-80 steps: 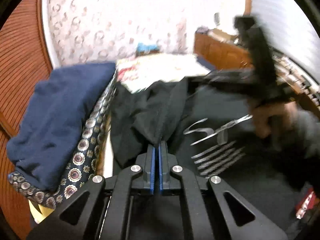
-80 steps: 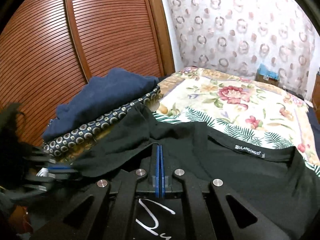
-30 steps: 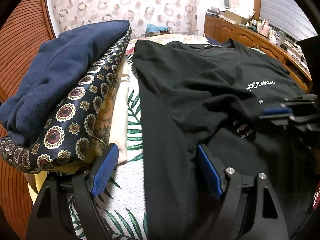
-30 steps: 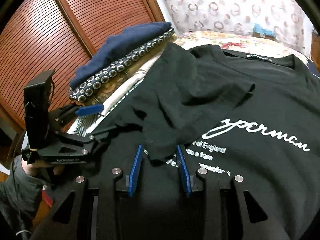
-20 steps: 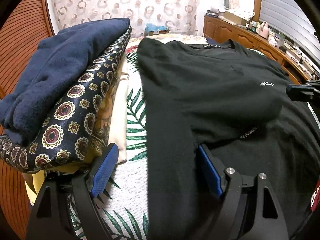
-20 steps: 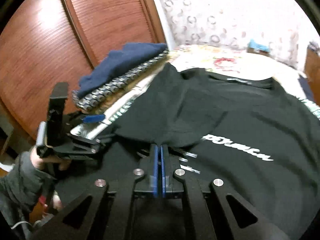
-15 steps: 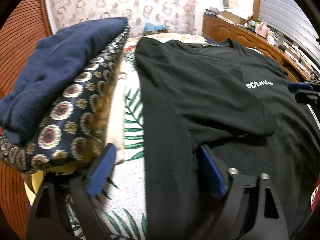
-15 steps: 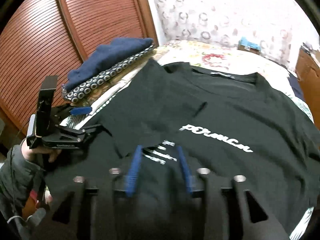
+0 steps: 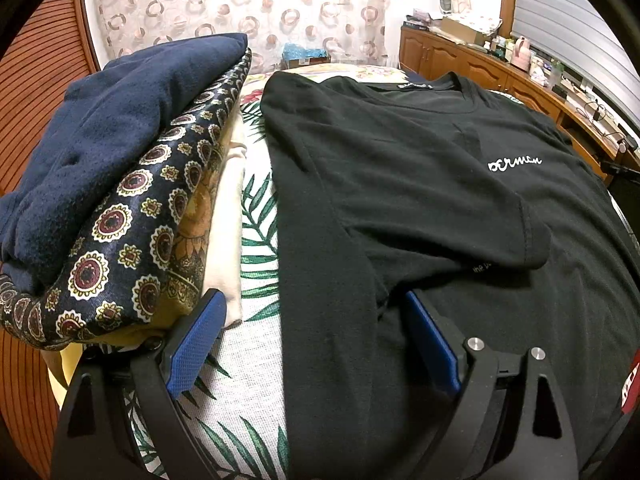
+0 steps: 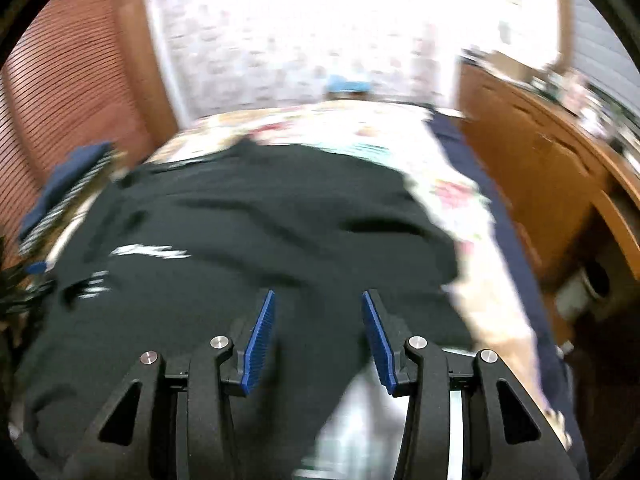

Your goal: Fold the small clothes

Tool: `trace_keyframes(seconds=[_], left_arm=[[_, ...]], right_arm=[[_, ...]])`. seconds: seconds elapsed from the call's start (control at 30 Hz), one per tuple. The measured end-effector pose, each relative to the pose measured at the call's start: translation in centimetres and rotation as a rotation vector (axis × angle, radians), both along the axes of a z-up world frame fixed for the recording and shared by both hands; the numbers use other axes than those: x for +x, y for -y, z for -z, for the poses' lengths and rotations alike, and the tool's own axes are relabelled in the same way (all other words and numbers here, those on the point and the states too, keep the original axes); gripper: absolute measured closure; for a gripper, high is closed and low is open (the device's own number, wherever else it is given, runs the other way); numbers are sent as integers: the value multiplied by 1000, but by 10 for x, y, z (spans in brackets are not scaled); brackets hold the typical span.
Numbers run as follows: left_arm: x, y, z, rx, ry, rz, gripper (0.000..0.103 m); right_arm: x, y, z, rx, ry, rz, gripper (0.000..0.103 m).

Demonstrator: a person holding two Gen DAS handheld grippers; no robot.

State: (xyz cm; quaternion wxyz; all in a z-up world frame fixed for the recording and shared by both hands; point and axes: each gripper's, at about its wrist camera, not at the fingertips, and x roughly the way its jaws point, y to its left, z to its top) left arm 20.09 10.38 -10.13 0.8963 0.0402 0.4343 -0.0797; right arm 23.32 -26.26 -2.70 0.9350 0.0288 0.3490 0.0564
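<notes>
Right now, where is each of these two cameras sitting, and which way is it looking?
Left wrist: on the left gripper, looking along the bed over the T-shirt and pile; open jaws show.
Right wrist: on the right gripper, blurred, looking over the T-shirt toward the curtain; open jaws show.
Shared: T-shirt, bed, pile, curtain.
</notes>
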Motion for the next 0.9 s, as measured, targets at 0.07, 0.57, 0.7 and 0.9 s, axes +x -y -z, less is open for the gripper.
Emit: trace_keyframes(seconds=[0.07, 0.57, 0.7, 0.9], left_arm=[[0, 0, 0, 0, 0, 0, 12], [-19, 37, -54, -24, 152, 35, 12], [-16, 60, -61, -35, 170, 95, 12], [-12, 89, -56, -33, 157, 164, 12]], right_arm=[[7, 23, 11, 23, -31, 47, 56], [33, 65, 17, 106, -60, 5, 94], [31, 54, 5, -32, 20, 29, 97], [36, 39, -17, -102, 129, 17, 96]])
